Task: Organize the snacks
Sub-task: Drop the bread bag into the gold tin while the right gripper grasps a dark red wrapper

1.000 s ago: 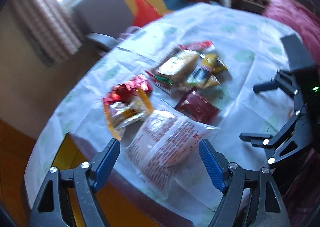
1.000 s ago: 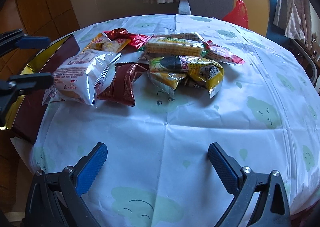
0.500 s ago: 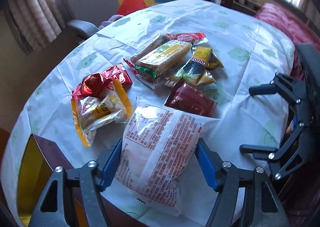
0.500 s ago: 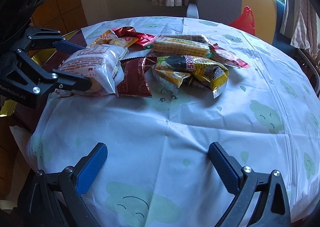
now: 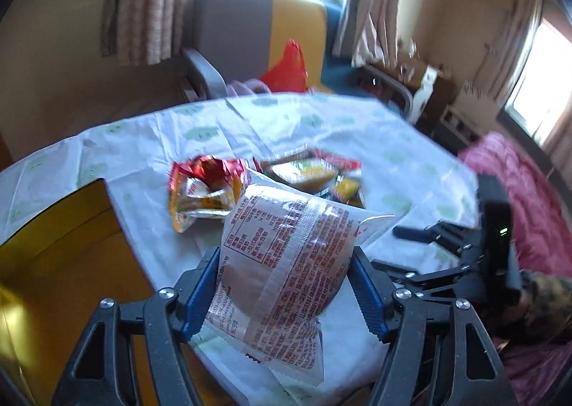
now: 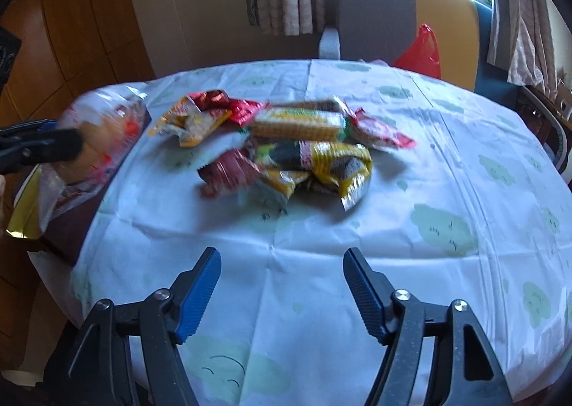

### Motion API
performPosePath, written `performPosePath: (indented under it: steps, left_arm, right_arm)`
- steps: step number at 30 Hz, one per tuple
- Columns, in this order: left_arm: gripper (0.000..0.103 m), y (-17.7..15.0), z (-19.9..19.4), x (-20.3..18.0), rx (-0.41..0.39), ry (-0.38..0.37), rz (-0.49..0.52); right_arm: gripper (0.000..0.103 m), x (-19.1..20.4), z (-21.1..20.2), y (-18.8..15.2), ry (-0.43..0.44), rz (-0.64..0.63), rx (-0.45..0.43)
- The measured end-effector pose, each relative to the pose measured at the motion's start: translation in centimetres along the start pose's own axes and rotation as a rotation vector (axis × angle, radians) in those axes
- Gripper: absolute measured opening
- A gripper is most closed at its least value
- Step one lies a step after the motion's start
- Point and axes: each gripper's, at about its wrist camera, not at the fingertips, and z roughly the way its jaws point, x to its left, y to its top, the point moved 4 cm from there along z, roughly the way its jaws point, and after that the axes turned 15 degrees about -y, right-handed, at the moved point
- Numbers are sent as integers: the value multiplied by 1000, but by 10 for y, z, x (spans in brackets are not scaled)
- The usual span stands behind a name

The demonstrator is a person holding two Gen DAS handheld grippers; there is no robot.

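My left gripper is shut on a clear plastic bread packet with red print and holds it lifted above the table's left edge. The packet also shows blurred in the right wrist view, with the left gripper's finger across it. A pile of snack packets lies mid-table: a red and yellow bag, a biscuit pack, a dark red packet and a yellow and black packet. My right gripper is open and empty over the near part of the table.
The round table has a white cloth with green cloud prints. A yellow-lined box stands at the table's left edge. A grey and yellow chair with a red plastic bag stands behind the table.
My left gripper has closed on the bread packet and lifted it off the table toward the left. My right gripper's fingers have come closer together but stay open.
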Motion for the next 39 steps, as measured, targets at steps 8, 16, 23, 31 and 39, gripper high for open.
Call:
performPosePath:
  steps: [8, 16, 23, 31, 39]
  left_arm:
    - [71, -8, -67, 46, -151, 155, -226]
    - [71, -35, -91, 133, -187, 306, -524]
    - [71, -32, -65, 184, -198, 364, -705]
    - [73, -12, -33, 215, -196, 397, -757]
    - [77, -16, -53, 196, -210, 478, -687]
  right_arm:
    - [56, 40, 7, 51, 73, -144, -59]
    - [50, 81, 62, 63, 18, -395, 49]
    - [25, 89, 67, 47, 43, -427, 61]
    - [25, 86, 68, 50, 57, -412, 68]
    - [26, 87, 68, 48, 40, -405, 53]
